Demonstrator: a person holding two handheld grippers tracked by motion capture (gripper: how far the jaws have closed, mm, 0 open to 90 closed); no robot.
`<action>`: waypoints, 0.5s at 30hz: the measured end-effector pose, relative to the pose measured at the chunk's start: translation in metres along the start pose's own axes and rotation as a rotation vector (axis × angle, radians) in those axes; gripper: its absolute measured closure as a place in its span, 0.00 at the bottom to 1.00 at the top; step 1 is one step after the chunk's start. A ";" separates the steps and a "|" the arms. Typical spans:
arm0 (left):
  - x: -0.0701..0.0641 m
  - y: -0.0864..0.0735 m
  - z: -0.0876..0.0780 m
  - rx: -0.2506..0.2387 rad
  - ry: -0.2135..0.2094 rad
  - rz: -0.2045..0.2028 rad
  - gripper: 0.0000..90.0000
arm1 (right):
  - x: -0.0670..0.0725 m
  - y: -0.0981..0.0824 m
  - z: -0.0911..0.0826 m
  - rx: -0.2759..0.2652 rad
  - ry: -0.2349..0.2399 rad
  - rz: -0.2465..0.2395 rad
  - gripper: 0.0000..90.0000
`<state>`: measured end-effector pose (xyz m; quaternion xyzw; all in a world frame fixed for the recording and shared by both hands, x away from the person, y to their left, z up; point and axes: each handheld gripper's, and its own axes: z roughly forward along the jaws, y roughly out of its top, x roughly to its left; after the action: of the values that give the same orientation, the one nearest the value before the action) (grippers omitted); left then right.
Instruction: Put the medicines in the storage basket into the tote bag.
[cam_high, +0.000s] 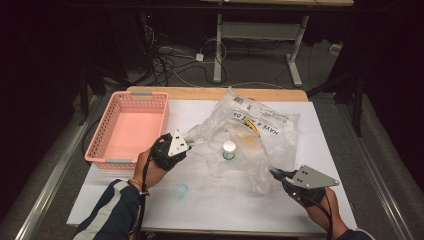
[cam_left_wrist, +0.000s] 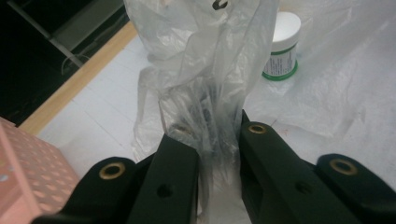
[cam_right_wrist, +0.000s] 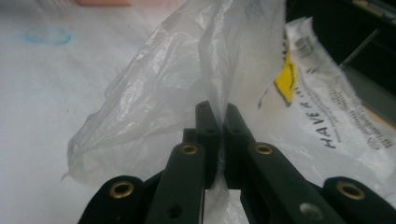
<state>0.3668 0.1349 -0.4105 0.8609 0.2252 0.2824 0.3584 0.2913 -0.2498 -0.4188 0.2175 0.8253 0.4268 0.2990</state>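
A clear plastic bag (cam_high: 250, 135) with black print and a yellow mark lies spread over the white table cover. My left gripper (cam_high: 189, 143) is shut on a bunched fold of the bag (cam_left_wrist: 210, 102) at its left edge. My right gripper (cam_high: 274, 172) pinches the bag's near right edge (cam_right_wrist: 205, 79) between closed jaws. A small white-capped jar with a green label (cam_high: 229, 149) stands upright between the two grippers, seen through or beside the film; the same jar (cam_left_wrist: 281, 46) sits just beyond the left jaws.
A pink plastic basket (cam_high: 129, 127) with nothing in it sits at the table's left. A blue ring mark (cam_high: 181, 190) shows on the white cover (cam_high: 210, 200) near the front. Dark floor, cables and a desk frame lie beyond the far edge.
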 end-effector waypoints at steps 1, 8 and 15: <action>0.001 0.001 -0.002 0.000 0.008 0.010 0.96 | -0.002 0.003 -0.002 -0.017 -0.004 0.004 0.99; 0.015 0.009 -0.017 -0.043 0.046 0.003 0.96 | -0.013 0.024 -0.011 -0.080 -0.060 -0.020 0.99; 0.026 0.020 -0.038 -0.117 0.080 -0.013 0.96 | -0.028 0.043 -0.017 -0.159 -0.102 -0.009 1.00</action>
<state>0.3654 0.1564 -0.3653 0.8250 0.2280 0.3267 0.4008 0.3044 -0.2531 -0.3666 0.2111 0.7735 0.4780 0.3588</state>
